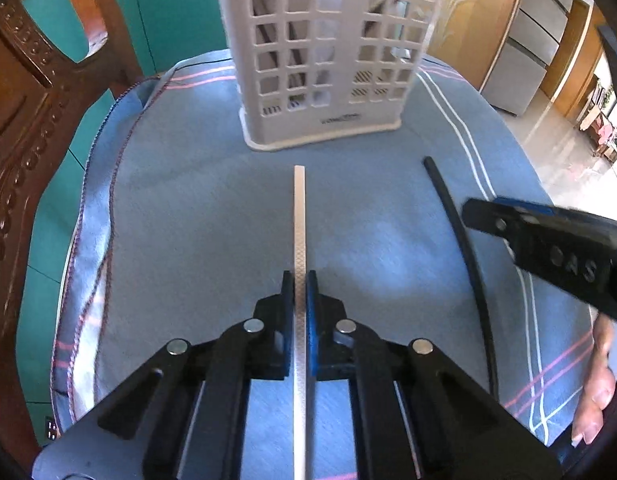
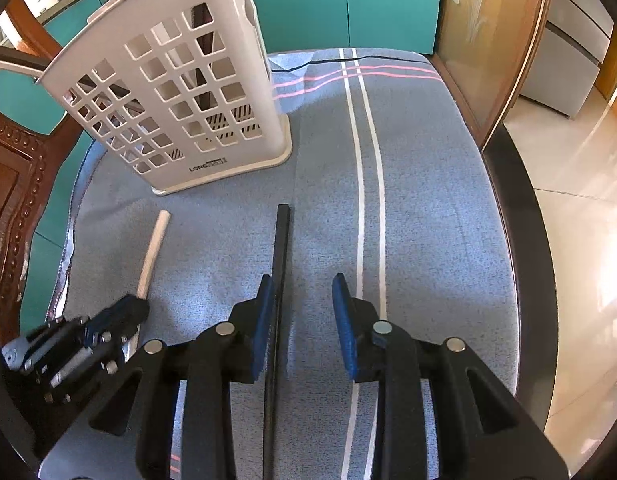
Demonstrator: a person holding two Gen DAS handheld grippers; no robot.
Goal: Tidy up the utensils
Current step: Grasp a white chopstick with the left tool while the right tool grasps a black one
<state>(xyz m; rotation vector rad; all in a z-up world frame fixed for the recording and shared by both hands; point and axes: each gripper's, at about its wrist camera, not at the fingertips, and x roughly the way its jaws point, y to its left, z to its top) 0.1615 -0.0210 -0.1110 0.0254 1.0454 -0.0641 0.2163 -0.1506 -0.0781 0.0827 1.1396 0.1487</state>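
Left wrist: left tool (image 1: 299, 280) clamps silver chopstick (image 1: 299, 220); right tool (image 2: 304, 284) gapes, black chopstick (image 2: 280, 248) inside.

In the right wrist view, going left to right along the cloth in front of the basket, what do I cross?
Left gripper shut on the white chopstick → black chopstick, lying just inside the right gripper's open jaws → the cloth's twin white stripes.

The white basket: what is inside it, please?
Through the lattice of the white basket, dark slanted sticks show inside, likely utensils. Their type and number stay unclear; the walls cover most.
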